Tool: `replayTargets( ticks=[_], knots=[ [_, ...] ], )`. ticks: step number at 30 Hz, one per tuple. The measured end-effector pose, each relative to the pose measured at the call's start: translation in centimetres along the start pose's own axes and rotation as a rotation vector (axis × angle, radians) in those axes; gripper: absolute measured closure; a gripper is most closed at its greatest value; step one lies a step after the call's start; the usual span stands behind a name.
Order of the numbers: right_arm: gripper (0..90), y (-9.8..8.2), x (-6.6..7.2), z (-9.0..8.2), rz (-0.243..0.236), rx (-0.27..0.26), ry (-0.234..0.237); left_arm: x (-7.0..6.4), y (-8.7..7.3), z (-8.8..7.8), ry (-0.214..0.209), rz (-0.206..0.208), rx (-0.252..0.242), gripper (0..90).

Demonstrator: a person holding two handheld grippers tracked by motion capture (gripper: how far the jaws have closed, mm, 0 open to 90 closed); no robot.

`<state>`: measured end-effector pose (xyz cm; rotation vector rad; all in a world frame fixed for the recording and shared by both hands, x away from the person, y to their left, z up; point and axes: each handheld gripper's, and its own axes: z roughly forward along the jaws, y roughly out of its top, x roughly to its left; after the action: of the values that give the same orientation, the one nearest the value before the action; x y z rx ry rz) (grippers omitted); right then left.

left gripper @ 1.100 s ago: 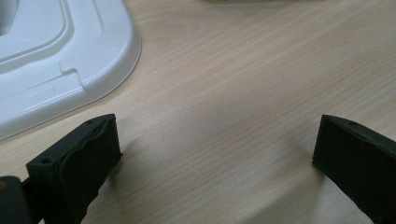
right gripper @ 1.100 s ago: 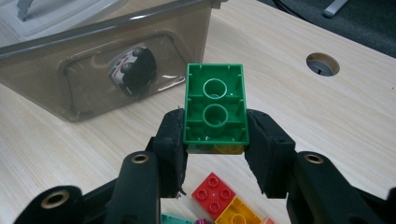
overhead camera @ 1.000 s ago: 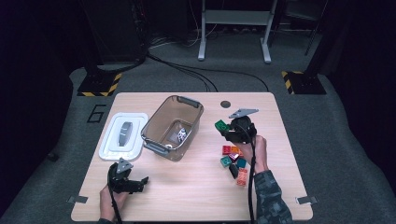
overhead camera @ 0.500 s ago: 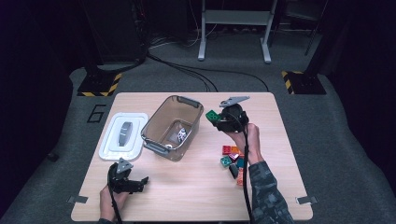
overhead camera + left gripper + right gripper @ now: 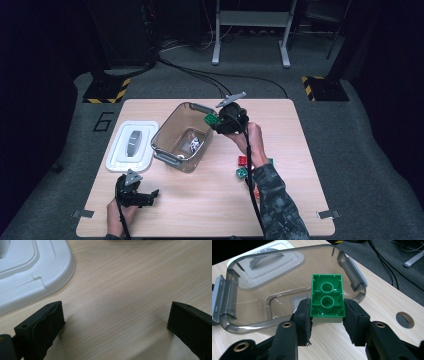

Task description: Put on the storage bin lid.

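My right gripper (image 5: 327, 315) is shut on a green brick (image 5: 327, 296), its hollow underside facing the camera. In the high view that gripper (image 5: 216, 121) holds the green brick (image 5: 212, 119) over the right rim of the clear plastic bin (image 5: 170, 131). The bin (image 5: 242, 315) is open, with a small white and dark item (image 5: 195, 145) on its floor. My left gripper (image 5: 150, 195) rests open near the table's front left corner. Its jaws stand wide apart over bare wood (image 5: 115, 322).
A white lid (image 5: 132, 144) lies left of the bin, its corner (image 5: 30, 270) close ahead of my left gripper. Several loose bricks, red (image 5: 243, 160) and green (image 5: 242, 172), lie right of centre. A round hole (image 5: 404, 320) is in the tabletop.
My right gripper has carried the green brick up and leftward from the loose bricks to the bin's right rim. The left gripper has stayed put.
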<state>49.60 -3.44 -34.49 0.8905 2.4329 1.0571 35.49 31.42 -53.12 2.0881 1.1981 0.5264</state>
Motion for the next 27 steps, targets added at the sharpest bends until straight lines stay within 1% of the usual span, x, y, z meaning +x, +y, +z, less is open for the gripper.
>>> replayTargets(
  ticks=[3,5,6,8,9,11,12,13,14,17,18,19,20,21,22,24,27],
  knots=[
    [58.8,0.5,0.3,0.4,-0.010,0.014,0.011,0.0,0.0,0.0,0.000,0.000,0.003,0.4],
    [58.8,0.9,0.7,0.7,-0.005,0.032,0.021,0.0,0.0,0.0,0.000,0.000,0.001,0.4],
    [58.7,1.1,0.8,1.0,-0.009,0.027,0.024,0.0,0.0,0.0,-0.001,0.000,0.006,0.4],
    [58.7,1.6,1.2,1.6,-0.020,0.039,0.034,0.0,0.0,0.0,-0.003,-0.001,0.003,0.4],
    [58.7,1.6,1.2,1.6,-0.020,0.039,0.034,0.0,0.0,0.0,-0.003,-0.001,0.003,0.4],
    [58.7,1.9,1.7,2.3,-0.038,0.053,0.045,0.0,0.0,0.0,-0.003,-0.001,0.007,0.4],
    [58.7,2.0,1.8,2.7,-0.055,0.060,0.047,0.0,0.0,0.0,-0.005,-0.006,0.002,0.4],
    [58.7,2.1,2.0,2.9,-0.054,0.071,0.048,0.0,0.0,0.0,-0.002,-0.006,0.002,0.4],
    [58.7,2.2,2.2,3.3,-0.067,0.080,0.046,0.0,0.0,0.0,-0.002,-0.007,0.003,0.4],
    [58.7,2.3,2.7,4.2,-0.086,0.099,0.054,0.0,0.0,0.0,-0.002,-0.007,0.003,0.4],
    [58.7,2.3,2.8,4.4,-0.084,0.102,0.059,0.0,0.0,0.0,-0.002,-0.007,0.002,0.4],
    [58.7,2.3,2.9,4.5,-0.092,0.109,0.061,-0.1,0.0,0.0,-0.002,-0.007,0.000,0.4],
    [58.6,2.3,3.0,4.7,-0.093,0.128,0.069,-0.1,0.0,0.0,-0.002,-0.007,0.002,0.4],
    [58.6,2.3,3.0,4.7,-0.093,0.128,0.069,-0.1,0.0,0.0,-0.002,-0.007,0.002,0.4],
    [58.6,2.3,3.1,4.9,-0.097,0.139,0.076,-0.2,0.0,0.1,-0.001,-0.023,-0.009,0.4],
    [58.6,2.2,3.2,5.0,-0.093,0.147,0.077,-0.1,0.0,0.1,0.000,-0.022,-0.008,0.4],
    [58.5,2.0,3.3,5.2,-0.112,0.159,0.079,-0.2,0.0,0.1,0.001,-0.023,-0.007,0.4]
  ],
)
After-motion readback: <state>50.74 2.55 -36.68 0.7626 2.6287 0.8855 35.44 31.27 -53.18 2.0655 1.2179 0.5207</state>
